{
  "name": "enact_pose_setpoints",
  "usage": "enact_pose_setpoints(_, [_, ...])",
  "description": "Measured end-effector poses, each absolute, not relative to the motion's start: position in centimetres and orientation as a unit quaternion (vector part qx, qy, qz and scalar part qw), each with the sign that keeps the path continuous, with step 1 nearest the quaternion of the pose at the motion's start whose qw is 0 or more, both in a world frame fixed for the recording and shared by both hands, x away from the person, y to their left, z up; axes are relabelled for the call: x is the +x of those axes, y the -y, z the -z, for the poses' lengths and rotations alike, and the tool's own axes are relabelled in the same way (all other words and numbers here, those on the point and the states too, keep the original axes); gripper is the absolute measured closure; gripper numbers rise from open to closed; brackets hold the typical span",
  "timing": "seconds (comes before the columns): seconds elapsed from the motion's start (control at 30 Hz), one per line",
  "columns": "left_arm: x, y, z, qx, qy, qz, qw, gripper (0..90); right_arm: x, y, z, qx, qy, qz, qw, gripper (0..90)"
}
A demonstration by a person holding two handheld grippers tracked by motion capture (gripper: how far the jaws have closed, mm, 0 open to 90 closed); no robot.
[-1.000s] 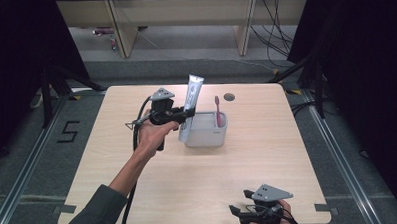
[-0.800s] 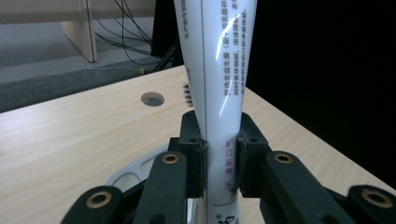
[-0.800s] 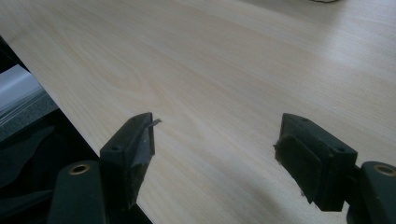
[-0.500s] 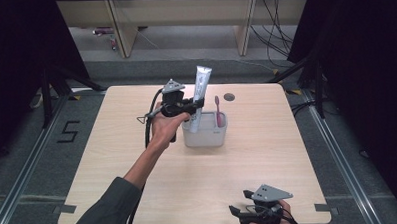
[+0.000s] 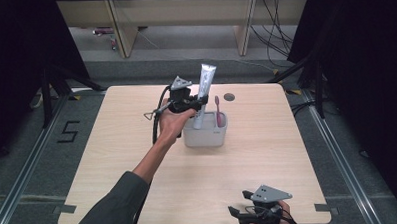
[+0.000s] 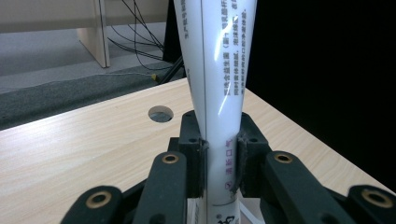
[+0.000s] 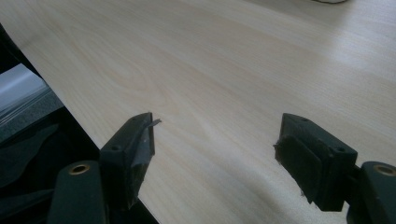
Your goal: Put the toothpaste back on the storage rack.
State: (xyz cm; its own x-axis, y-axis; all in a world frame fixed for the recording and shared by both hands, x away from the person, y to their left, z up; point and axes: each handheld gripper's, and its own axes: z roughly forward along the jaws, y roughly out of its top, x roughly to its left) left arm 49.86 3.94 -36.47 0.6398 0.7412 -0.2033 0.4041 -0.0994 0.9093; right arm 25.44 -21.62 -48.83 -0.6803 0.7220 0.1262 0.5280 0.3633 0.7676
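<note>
Left tongs (image 5: 196, 103), toward the bench's (image 5: 268, 154) 12 o'clock edge: clenched on the toothpaste tube (image 5: 204, 92), pads pinching its lower body. Tube upright, crimped end at 12 o'clock, foot inside the grey holder (image 5: 207, 136) just below the tongs. Pink toothbrush (image 5: 218, 110) stands in the holder at the tube's 3 o'clock. Right tongs (image 5: 242, 213), bench's 5 o'clock edge: released, nothing between, well apart from the tube.

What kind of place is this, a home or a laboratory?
Probably a lab recording station, not a home: a bare wooden table stands between black curtains, with loose cables on the floor behind and a taped number beside it.
</note>
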Motion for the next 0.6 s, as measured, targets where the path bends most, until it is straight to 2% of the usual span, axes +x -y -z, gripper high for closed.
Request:
enact_pose_setpoints(0.1, [50.2,-3.6,36.6,0.722,-0.397,-0.160,0.544,76.2,25.1,21.4,48.8,0.399,-0.812,-0.414,0.103,28.1])
enact_pose_setpoints(0.2, [50.4,-3.3,36.9,0.718,-0.399,-0.164,0.546,76.2,25.4,21.6,48.8,0.382,-0.816,-0.418,0.116,28.1])
enact_pose_setpoints(0.6, [51.2,-2.8,38.3,0.715,-0.404,-0.169,0.545,76.0,25.3,21.6,48.8,0.381,-0.818,-0.417,0.111,28.1])
